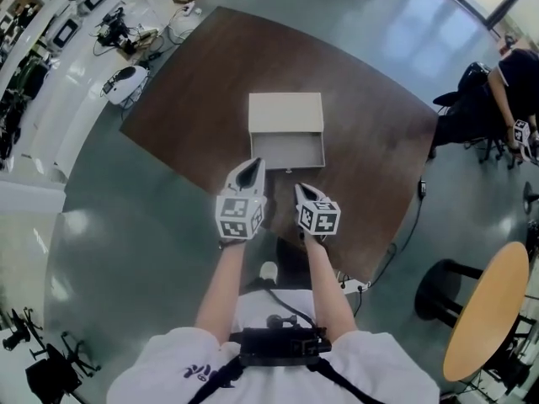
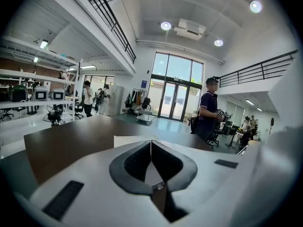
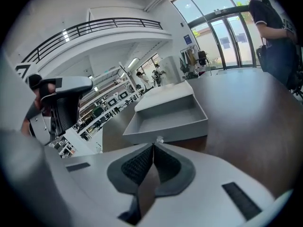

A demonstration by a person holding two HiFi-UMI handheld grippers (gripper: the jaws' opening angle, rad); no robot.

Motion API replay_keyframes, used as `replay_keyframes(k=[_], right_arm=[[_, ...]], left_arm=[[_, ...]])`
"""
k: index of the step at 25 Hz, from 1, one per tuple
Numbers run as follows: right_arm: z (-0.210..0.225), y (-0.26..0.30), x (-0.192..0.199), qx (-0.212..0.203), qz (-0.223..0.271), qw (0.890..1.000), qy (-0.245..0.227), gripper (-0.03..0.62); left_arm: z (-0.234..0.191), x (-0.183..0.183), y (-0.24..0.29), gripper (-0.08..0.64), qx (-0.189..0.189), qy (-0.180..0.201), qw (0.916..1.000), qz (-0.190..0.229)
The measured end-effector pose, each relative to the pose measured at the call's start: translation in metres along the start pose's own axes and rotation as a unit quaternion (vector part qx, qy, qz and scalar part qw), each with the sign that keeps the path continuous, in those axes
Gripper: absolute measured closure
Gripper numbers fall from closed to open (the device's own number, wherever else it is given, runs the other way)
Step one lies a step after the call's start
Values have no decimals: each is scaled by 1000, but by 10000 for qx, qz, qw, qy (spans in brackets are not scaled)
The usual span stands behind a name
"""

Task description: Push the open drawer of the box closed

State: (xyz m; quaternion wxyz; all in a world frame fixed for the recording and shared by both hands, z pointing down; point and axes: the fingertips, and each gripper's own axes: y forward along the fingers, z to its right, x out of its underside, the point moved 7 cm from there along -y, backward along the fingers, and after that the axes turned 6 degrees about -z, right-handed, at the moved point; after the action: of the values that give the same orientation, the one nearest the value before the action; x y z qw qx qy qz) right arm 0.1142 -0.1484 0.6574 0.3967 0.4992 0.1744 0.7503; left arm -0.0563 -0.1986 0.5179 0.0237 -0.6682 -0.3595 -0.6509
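A pale box stands in the middle of a dark brown table, with its drawer pulled out toward me and empty. The drawer fills the middle of the right gripper view, its small knob just beyond the jaw tips. My left gripper is shut, at the drawer's near left corner. My right gripper is shut too, just short of the drawer front. In the left gripper view the box shows only as a pale strip behind the shut left gripper.
A person sits at the far right beside the table, also seen standing in the left gripper view. A round wooden table and a black stool stand to my right. Cables and gear lie past the table's far left.
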Motion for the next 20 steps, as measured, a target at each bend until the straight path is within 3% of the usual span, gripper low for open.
replay_keyframes(k=[13, 16, 20], right_arm=[[-2, 48, -5, 169, -541, 9974, -453, 586], [-2, 55, -13, 252, -622, 9961, -581, 509], [-2, 66, -20, 284, -694, 9954, -599, 509]], left_arm=[[-29, 18, 33, 551, -192, -191, 9983, -511], [-33, 15, 39, 551, -232, -223, 9978, -584], [-40, 15, 45, 551, -281, -247, 9972, -653]])
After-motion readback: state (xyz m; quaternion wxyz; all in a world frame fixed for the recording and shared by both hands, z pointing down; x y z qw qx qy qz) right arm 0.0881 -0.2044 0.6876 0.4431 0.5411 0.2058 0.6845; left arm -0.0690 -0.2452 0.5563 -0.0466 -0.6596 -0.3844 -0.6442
